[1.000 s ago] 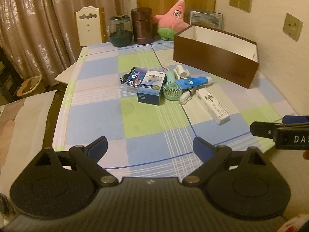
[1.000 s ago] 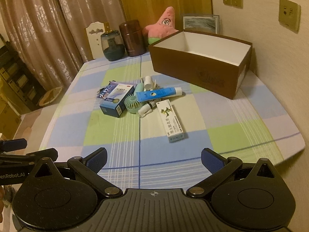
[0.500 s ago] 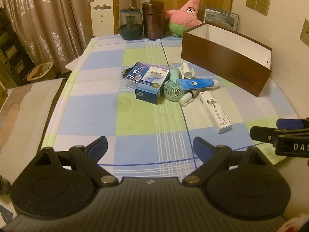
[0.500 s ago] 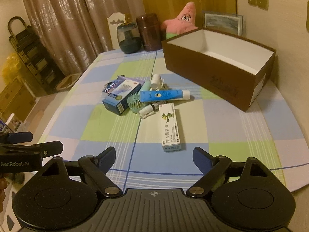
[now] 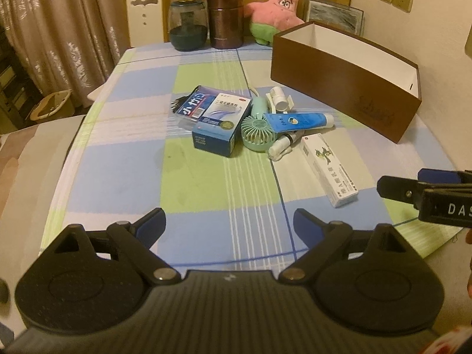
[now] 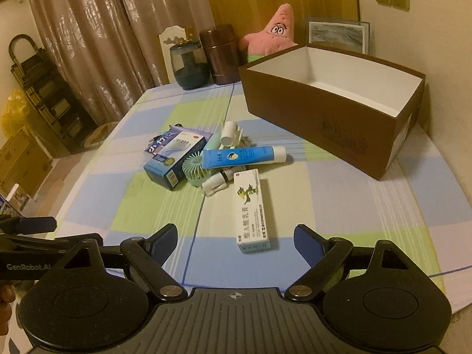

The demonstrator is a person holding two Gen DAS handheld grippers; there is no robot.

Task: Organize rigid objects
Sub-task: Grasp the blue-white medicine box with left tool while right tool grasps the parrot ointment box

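Counter (image 5: 118,177) covered in a blue, green and white checked cloth, carrying a loose cluster of small goods at its middle. Cluster: dark blue rectangular cardboard carton (image 5: 219,125) with a flat blue-printed packet (image 5: 188,107) lying beside and partly under it; mint-green round hand fan (image 5: 257,134) touching the carton's right side; blue squeeze tube with white cap (image 5: 298,121) lying across the fan; small white cylindrical bottle (image 5: 278,97) behind the tube; small white vial (image 5: 280,147) just in front of the fan; long white cardboard carton with green emblem (image 6: 252,211) nearest the camera, touching the vial end of the cluster. Open brown rectangular box with white interior (image 6: 333,109) stands to the right of the cluster, apart from it, nothing visible inside. Left hand-held gripper (image 5: 230,225) and right hand-held gripper (image 6: 236,237) both hover over the near counter edge, fingers spread wide, holding nothing; the right one points toward the long white carton.
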